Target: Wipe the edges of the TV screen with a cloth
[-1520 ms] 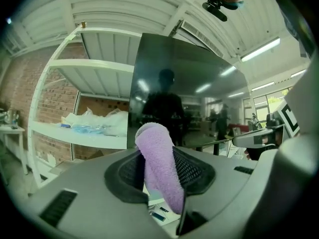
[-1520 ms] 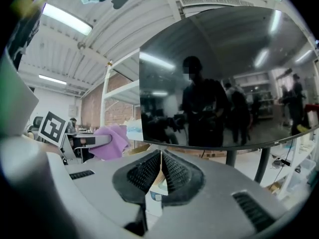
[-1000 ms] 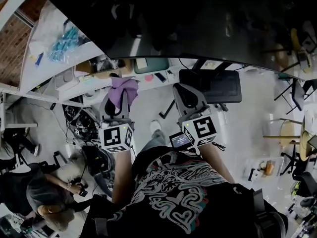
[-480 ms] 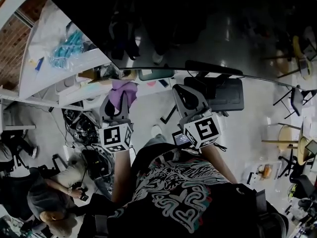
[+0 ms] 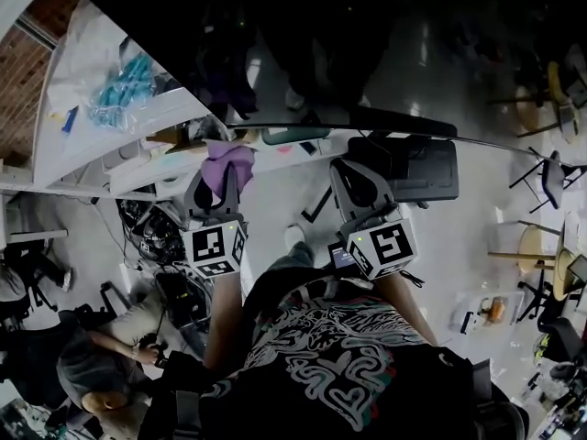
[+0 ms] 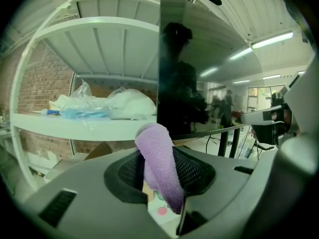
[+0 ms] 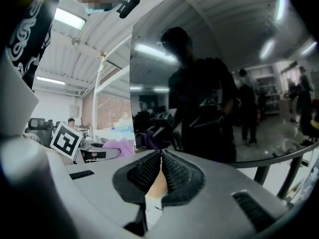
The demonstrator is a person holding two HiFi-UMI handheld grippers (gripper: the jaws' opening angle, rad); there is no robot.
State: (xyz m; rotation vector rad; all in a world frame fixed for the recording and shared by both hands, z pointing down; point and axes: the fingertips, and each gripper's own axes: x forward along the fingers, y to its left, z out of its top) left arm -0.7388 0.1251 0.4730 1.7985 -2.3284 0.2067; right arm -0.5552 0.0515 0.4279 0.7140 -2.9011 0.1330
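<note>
Purple cloth [image 6: 158,158] pinched between the jaws of the left gripper [image 6: 162,176], its folded top at the lower corner of the TV [image 6: 199,68]; contact cannot be told. Right gripper [image 7: 160,169], at 3 o'clock of the left, has its jaws pressed together, empty, facing the screen. White shelf [image 6: 75,126] lies at 9 o'clock.

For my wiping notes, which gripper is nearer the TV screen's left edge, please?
Left. The left gripper, holding the purple cloth, sits by the TV screen's lower-left corner; the right gripper is farther along its bottom edge.
</note>
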